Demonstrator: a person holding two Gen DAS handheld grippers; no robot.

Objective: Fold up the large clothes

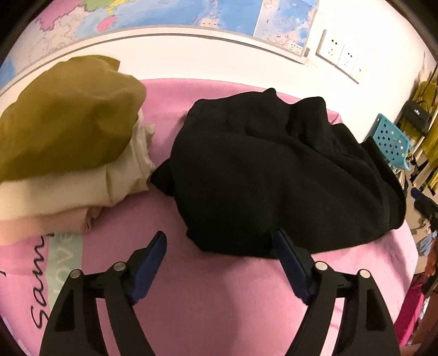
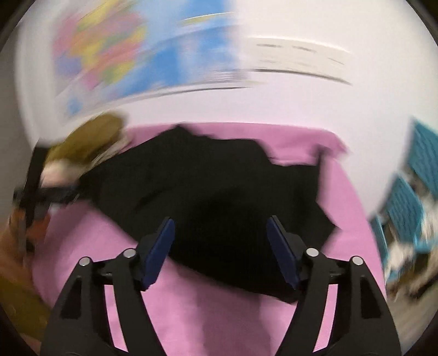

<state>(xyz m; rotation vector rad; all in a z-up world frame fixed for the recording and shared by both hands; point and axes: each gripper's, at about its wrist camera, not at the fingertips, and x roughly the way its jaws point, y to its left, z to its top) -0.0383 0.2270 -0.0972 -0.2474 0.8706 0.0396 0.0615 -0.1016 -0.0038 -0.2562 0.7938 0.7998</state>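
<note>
Black garment [image 1: 273, 175]: matt, soft knit cloth. Pink cover [image 1: 219, 295]: matt, smooth fabric. Blue gripper pads [image 1: 150, 263]: matt, on black plastic.

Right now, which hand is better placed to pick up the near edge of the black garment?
Probably left. The left tool is open with the black garment edge by its right fingertip, in a sharp view. The right tool is open too, but its view is blurred.

The crumpled garment [image 1: 287, 175] lies in the middle of the surface [image 1: 219, 287], reaching toward its right edge. Left of it sits a stack of folded clothes [image 1: 68, 142], just beside it. Behind both, on the far wall, hangs a map [image 1: 164, 16], with wall sockets [image 1: 339, 54] to its right. A perforated crate [image 1: 391, 139] stands off the right edge.
</note>
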